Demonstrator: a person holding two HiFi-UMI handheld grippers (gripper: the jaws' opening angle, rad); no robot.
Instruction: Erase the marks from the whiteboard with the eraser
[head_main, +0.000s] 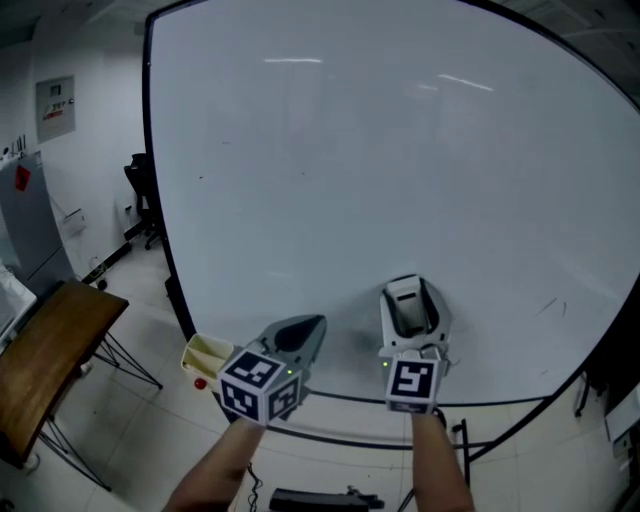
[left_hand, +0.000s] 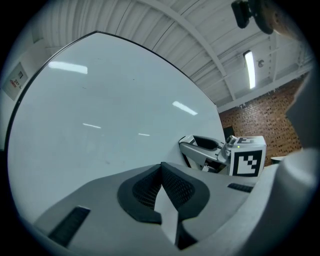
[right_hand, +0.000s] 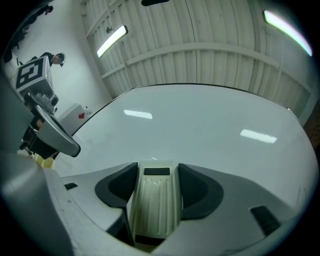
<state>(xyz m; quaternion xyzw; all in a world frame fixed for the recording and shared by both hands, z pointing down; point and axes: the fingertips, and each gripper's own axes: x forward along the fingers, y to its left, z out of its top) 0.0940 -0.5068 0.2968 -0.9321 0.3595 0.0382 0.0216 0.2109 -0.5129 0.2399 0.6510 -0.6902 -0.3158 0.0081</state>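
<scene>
Jaws of right gripper (head_main: 408, 292) clamp the eraser (right_hand: 154, 200) before the whiteboard (head_main: 380, 170); left gripper (head_main: 310, 328) jaws pressed together.

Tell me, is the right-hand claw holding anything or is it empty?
Holding. In the right gripper view, the right gripper is shut on a cream ribbed eraser that fills the gap between its jaws.

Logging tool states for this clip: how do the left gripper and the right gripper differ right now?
The left gripper has its jaws shut together with nothing between them; the right gripper is clamped on the cream ribbed eraser. In the head view the left gripper leans toward the right, while the right gripper points straight up the whiteboard. Both are near the board's lower edge.
</scene>
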